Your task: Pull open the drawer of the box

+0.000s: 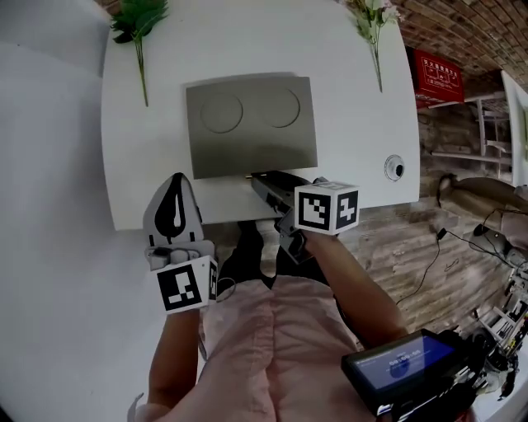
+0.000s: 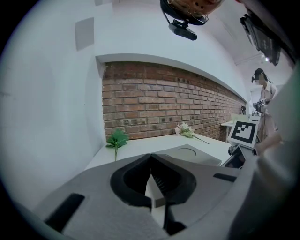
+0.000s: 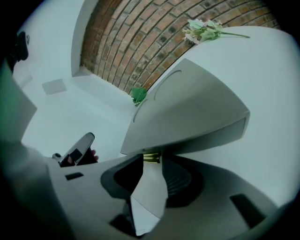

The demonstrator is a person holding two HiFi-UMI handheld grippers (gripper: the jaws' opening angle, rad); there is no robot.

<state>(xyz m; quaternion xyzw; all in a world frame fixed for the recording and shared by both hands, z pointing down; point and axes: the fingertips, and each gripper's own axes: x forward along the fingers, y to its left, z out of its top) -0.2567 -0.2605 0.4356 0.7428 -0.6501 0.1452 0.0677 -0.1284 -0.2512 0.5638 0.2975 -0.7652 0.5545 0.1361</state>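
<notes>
Right fingers (image 3: 177,180), ribbed on their inner faces, are closed on the small brass handle (image 3: 151,157) at the front of the box (image 1: 250,124). I see the handle filling the gap at their tips. The box is a flat grey slab with squared corners and a matte skin. It sits mid-way across the table (image 1: 355,140), toward my side, with its drawer (image 3: 206,135) flush in the front. I count two round recesses (image 1: 223,113) in its lid, side by side, and one handle.

Left fingers (image 2: 161,183) are pressed together with nothing between them. The left gripper (image 1: 176,181) hangs at the table's near edge, apart from the box.

The table is smooth and white, with rounded corners. Two stems lie at its far side: one leafy green sprig (image 1: 137,21) on the left and one pale flower (image 1: 371,18) on the right. One small round disc (image 1: 395,167) sits near the right edge. Behind it all runs a brick wall (image 2: 154,103), rough and red-brown.
</notes>
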